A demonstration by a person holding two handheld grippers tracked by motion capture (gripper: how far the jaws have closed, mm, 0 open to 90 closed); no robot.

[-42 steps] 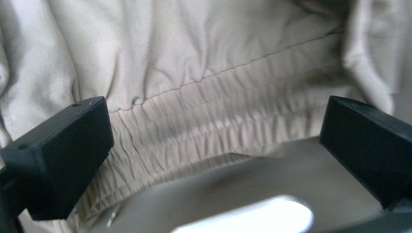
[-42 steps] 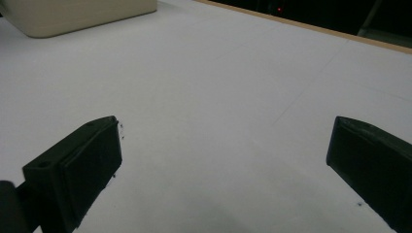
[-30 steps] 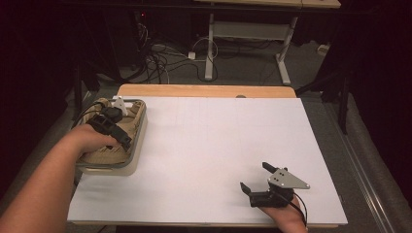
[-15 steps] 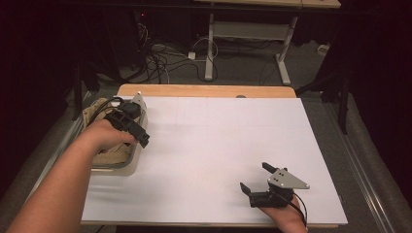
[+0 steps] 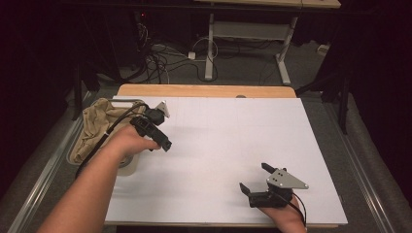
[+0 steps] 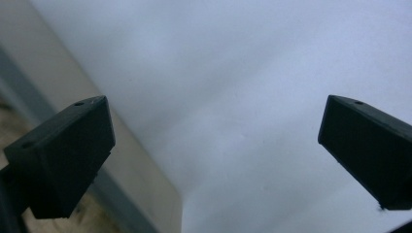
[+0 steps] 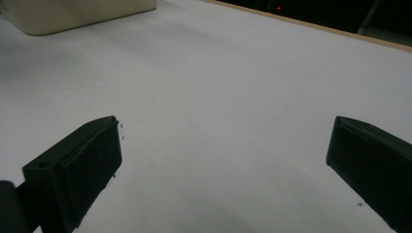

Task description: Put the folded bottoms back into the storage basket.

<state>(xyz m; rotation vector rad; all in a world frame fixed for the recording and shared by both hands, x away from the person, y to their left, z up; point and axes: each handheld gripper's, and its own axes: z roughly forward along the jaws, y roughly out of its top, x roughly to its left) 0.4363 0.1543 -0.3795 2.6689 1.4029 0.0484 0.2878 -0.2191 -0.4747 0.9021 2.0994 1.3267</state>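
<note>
A beige tray (image 5: 125,101) holding a crumpled tan cloth (image 5: 97,122) sits at the left edge of the white tabletop (image 5: 228,131). My left gripper (image 5: 158,134) hovers just right of the tray, over bare white surface. In the left gripper view its jaws stand wide apart with nothing between them (image 6: 214,121), and the tray's rim (image 6: 141,160) runs along the left. My right gripper (image 5: 255,177) rests near the front edge, open and empty (image 7: 223,131). A corner of the tray (image 7: 73,14) shows far off in the right gripper view.
A wooden strip (image 5: 209,91) borders the table's far edge. Beyond it are dark floor, tangled cables (image 5: 160,58) and a white table frame (image 5: 243,34). A metal rail (image 5: 46,179) runs along the left side.
My left gripper has moved off the tray and cloth, rightward onto the white surface. The right gripper has stayed put.
</note>
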